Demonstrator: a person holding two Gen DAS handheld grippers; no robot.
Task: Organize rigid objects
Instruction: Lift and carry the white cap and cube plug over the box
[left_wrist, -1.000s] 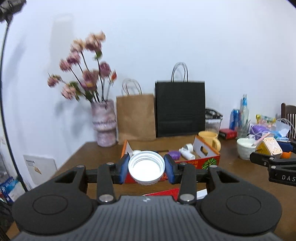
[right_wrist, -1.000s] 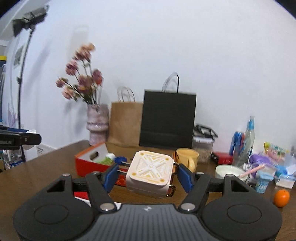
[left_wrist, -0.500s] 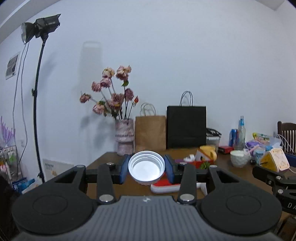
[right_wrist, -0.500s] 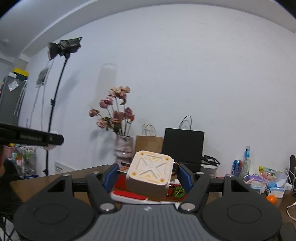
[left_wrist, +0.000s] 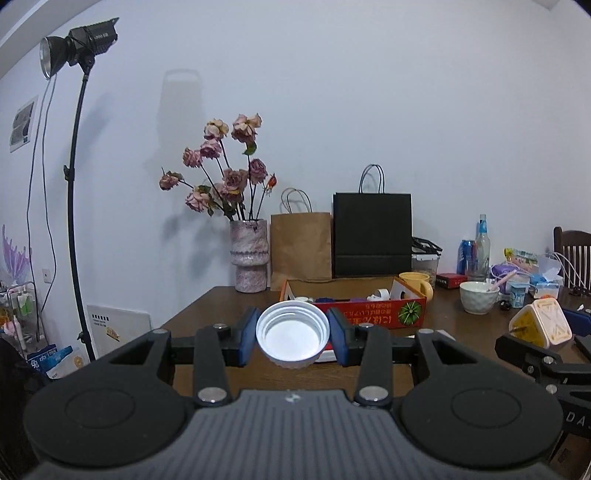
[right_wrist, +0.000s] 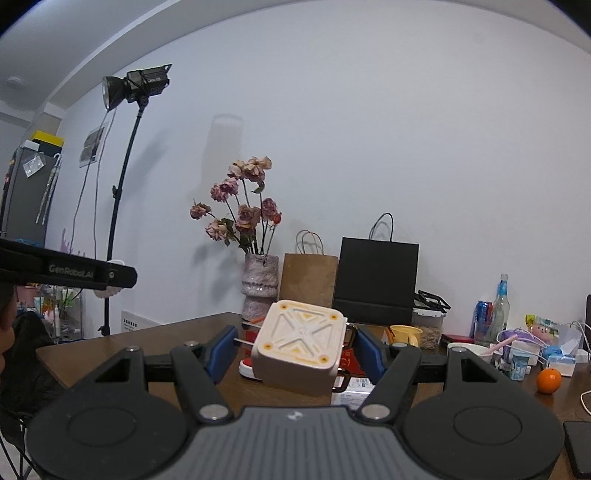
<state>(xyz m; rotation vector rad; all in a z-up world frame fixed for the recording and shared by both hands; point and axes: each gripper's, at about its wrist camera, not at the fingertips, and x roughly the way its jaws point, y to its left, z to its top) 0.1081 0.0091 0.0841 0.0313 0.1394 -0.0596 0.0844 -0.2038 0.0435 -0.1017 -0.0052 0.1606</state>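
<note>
The left gripper (left_wrist: 292, 339) clamps a white lid (left_wrist: 292, 338) above the table's (left_wrist: 207, 314) near edge; the right gripper (right_wrist: 297, 354) clamps a cream box (right_wrist: 299, 347) beside it, over bare wood.

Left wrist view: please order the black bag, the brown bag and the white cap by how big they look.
1. black bag
2. brown bag
3. white cap, though it is nearest the camera, held in the left gripper
</note>
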